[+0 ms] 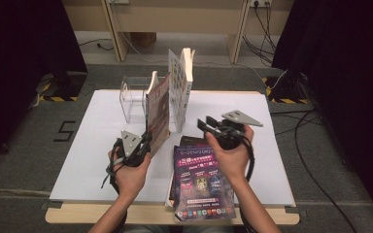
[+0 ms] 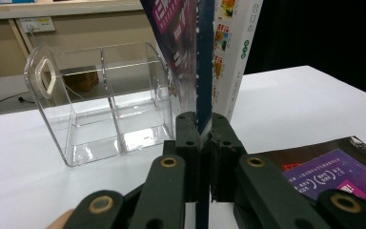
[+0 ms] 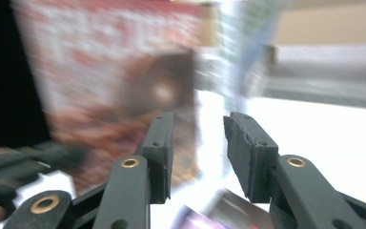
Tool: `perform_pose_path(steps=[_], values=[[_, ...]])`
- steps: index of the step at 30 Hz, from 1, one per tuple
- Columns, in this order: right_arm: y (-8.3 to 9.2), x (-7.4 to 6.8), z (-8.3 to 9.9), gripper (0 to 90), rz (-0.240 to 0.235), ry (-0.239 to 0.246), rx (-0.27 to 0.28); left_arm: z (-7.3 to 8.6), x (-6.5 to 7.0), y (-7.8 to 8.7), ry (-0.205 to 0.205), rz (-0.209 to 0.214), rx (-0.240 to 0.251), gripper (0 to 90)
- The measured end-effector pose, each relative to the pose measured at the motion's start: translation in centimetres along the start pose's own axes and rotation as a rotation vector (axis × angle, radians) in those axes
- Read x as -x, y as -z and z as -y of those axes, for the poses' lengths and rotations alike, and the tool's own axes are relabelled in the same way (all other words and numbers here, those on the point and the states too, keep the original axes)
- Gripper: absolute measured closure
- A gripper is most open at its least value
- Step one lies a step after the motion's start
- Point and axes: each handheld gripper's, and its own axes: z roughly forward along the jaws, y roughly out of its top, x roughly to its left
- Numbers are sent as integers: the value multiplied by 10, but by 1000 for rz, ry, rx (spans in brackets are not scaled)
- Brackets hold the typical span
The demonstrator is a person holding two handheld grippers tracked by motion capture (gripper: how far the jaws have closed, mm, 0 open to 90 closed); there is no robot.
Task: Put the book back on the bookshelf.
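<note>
Left gripper (image 1: 143, 141): your jaws are clamped on the near edge of the reddish-brown book (image 1: 158, 110); in the left gripper view the pads press the book's dark blue spine (image 2: 204, 71) from both sides.
Held book: it stands upright on the white table (image 1: 97, 145), leaning a little, just to the right of the clear rack (image 1: 135, 99).
Clear rack: a transparent plastic holder with two compartments and a handle cut-out in its side wall, as your left gripper view shows (image 2: 100, 100); both compartments look bare.
Second book: the white-covered book (image 1: 180, 87) stands upright just right of the held one, close beside it; whether the two touch can't be told from here.
Right gripper (image 1: 212, 127): your jaws stand apart with nothing between them (image 3: 198, 152); it hangs above the far end of the purple magazine, pointing toward the standing books.
Right gripper view: badly motion-blurred; the reddish cover at left is probably the held book, but that's not certain.
Purple magazine (image 1: 201, 187): lies flat at the near edge of the table, on top of another dark cover, under your right hand (image 1: 230, 155).
Left hand (image 1: 128, 172): wraps the gripper body near the table's front, left of the magazine.
</note>
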Motion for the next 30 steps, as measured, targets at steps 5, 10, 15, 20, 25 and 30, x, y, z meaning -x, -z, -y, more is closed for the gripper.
perform_pose_path(steps=[5,10,15,20,25,30], values=[[15,44,33,621,93,-58,-54,-2,-4,-1,3,2,2,843],[30,75,70,621,158,-129,-84,-7,-10,-1,11,10,0,844],[37,89,91,622,182,-153,-97,-16,-19,-2,36,7,10,845],[38,94,98,623,192,-166,-103,-21,-27,-1,32,-1,10,845],[37,94,99,625,189,-161,-99,-23,-34,-3,31,-8,11,846],[35,94,100,625,191,-165,-106,-30,-38,-9,22,-19,16,846]])
